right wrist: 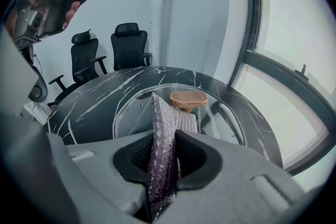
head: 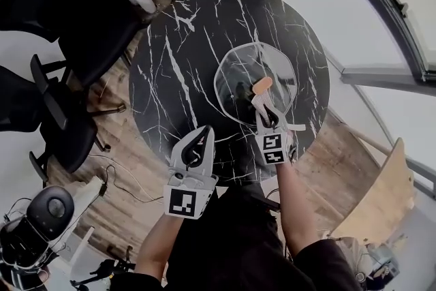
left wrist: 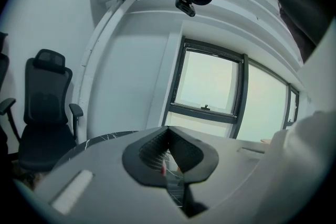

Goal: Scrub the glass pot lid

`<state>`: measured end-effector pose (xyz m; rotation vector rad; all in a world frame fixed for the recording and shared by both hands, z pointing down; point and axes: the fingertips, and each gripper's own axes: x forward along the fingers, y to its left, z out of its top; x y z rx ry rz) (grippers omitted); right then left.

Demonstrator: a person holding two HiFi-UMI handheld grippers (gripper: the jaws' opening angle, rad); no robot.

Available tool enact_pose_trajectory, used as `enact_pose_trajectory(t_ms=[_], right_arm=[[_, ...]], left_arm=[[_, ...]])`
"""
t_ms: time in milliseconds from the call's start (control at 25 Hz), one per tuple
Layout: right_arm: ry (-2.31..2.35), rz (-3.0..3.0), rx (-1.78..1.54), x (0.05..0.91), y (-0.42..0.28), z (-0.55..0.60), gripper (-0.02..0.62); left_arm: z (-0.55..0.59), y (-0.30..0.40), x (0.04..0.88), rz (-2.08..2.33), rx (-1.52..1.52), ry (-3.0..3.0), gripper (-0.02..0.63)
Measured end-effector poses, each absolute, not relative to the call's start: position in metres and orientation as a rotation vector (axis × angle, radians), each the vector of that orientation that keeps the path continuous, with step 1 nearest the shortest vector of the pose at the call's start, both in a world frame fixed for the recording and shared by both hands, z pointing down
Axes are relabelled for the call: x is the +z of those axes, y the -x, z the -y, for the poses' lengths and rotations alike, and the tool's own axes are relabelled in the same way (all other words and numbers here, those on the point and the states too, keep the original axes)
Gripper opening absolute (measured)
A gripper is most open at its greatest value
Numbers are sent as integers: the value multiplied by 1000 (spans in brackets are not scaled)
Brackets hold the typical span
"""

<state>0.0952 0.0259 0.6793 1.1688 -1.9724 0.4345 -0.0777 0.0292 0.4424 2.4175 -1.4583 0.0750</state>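
Note:
A round glass pot lid (head: 235,71) with a wooden knob (head: 261,85) lies flat on the black marble table (head: 177,58), right of centre. My right gripper (head: 267,112) is shut on a silvery mesh scrub pad (head: 259,101), whose tip reaches the lid beside the knob. In the right gripper view the scrub pad (right wrist: 164,131) stands up between the jaws of the right gripper (right wrist: 163,150), in front of the lid (right wrist: 134,107) and knob (right wrist: 188,98). My left gripper (head: 201,136) hovers over the table's near edge, apart from the lid. The left gripper (left wrist: 168,152) is tilted upward, shut and holding nothing.
Black office chairs (head: 75,24) stand left of the table, and two of these chairs (right wrist: 105,55) show beyond it. A large window (head: 381,3) runs along the right. A light wooden board (head: 381,194) leans at lower right. Cables lie on the wooden floor (head: 116,180).

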Motion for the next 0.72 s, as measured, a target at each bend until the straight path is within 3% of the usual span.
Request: enact_pose_trajectory(t_ms=[720], right_arm=[[-1218,1897,510,688,-35,-25,74]], left_arm=[[-13,139,453,1404,91,-2441,3]])
